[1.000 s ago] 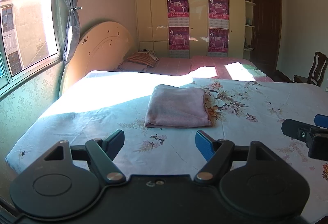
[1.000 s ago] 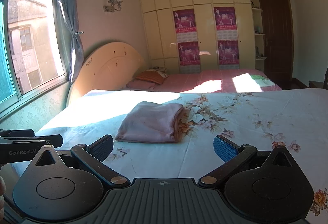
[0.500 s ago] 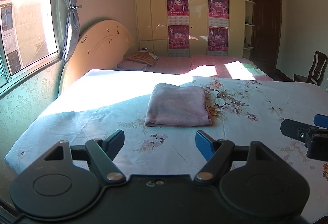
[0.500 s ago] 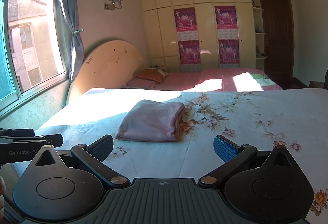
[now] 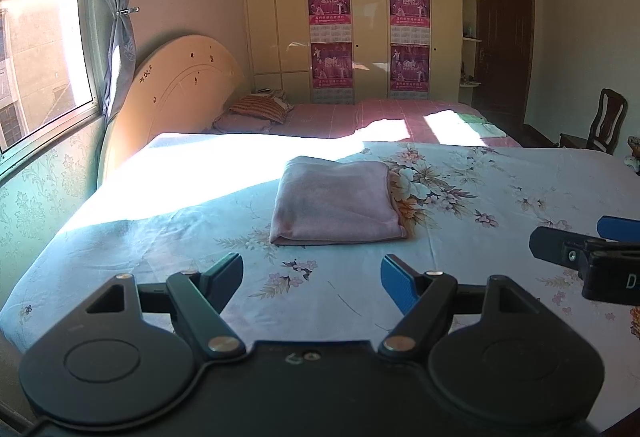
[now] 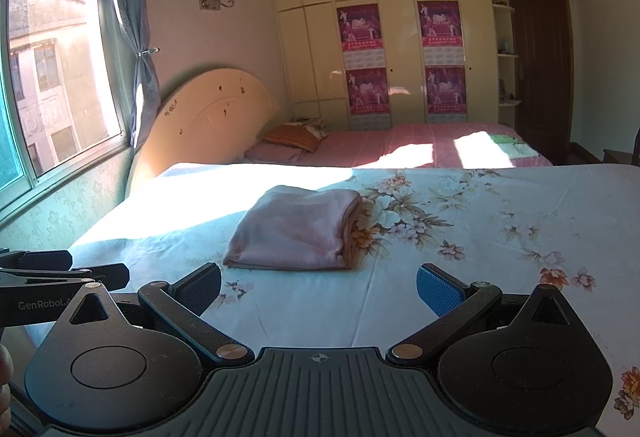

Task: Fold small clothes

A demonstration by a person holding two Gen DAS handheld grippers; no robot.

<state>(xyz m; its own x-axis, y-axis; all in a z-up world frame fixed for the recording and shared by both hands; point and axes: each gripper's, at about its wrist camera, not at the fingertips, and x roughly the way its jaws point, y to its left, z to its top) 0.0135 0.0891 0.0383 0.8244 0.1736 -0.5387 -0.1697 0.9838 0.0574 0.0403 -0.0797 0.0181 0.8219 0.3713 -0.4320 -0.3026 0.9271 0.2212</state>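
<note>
A pink garment (image 5: pixel 336 203) (image 6: pixel 296 231) lies folded into a neat rectangle on the pale blue flowered bedsheet (image 5: pixel 160 229) (image 6: pixel 500 237). My left gripper (image 5: pixel 312 277) hovers over the sheet just short of the garment's near edge, open, with nothing between its fingers. My right gripper (image 6: pixel 318 287) hangs beside it to the right, also open and empty, a little back from the garment. The right gripper's fingers (image 5: pixel 560 247) show at the right edge of the left wrist view, and the left gripper's fingers (image 6: pixel 100 273) at the left edge of the right wrist view.
A second bed with a pink cover (image 5: pixel 380 117) and pillows (image 5: pixel 258 107) stands behind. A window (image 5: pixel 36 49) and papered wall close the left side. A wardrobe (image 5: pixel 360 17), a dark door (image 5: pixel 504 45) and a wooden chair (image 5: pixel 600 125) stand at the back right.
</note>
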